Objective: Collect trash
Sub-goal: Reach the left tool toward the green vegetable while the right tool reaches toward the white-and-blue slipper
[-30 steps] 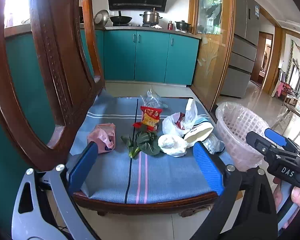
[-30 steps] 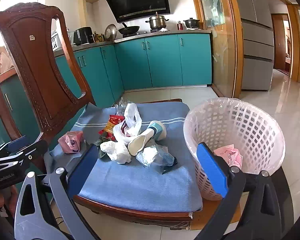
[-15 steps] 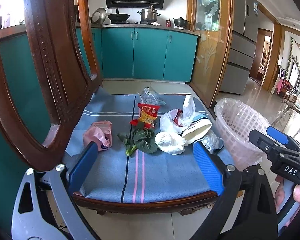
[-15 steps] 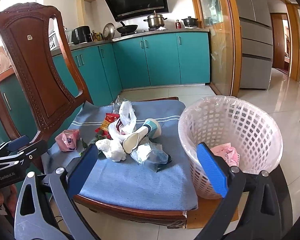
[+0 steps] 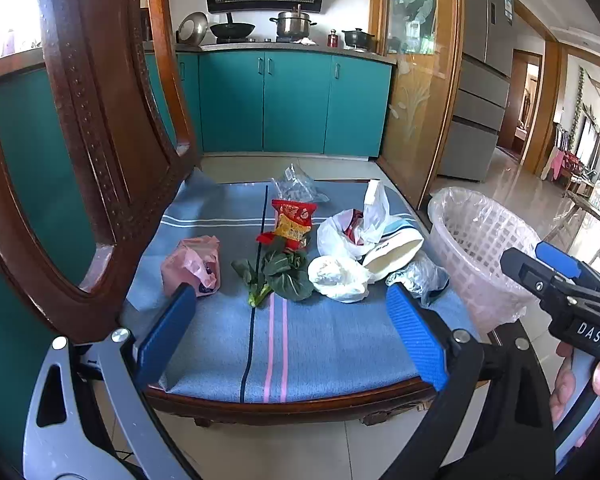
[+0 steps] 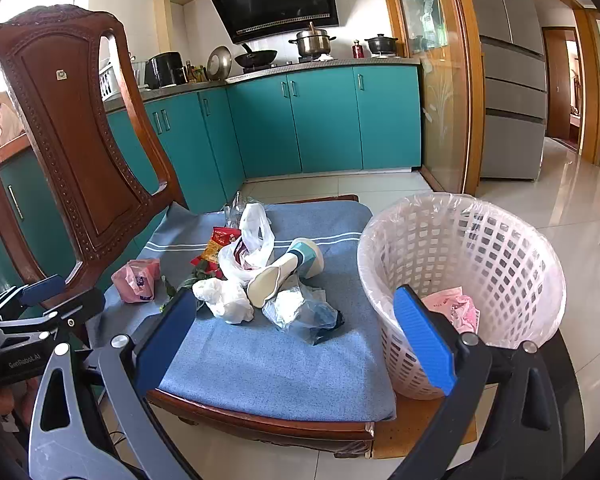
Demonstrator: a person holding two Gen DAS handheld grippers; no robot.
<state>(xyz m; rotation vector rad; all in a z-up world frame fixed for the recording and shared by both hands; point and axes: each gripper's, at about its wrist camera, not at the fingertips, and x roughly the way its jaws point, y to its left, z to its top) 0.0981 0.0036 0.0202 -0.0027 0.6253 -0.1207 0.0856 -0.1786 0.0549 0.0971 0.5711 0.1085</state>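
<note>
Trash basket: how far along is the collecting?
Done: one pink wrapper lies in the white basket. In hand: nothing; left claw and right claw are both open and empty. Left on the chair cushion: pink bag, greens, red snack packet, paper cup, crumpled white bags.

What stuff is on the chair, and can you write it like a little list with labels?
place: chair seat with blue cloth, in a kitchen
trash on seat: pink bag, green leaves, red snack packet, white plastic bag, paper cup lying down, white wad, clear wrapper
basket: beside seat, pink trash inside
left gripper: open, empty
right gripper: open, empty
</note>
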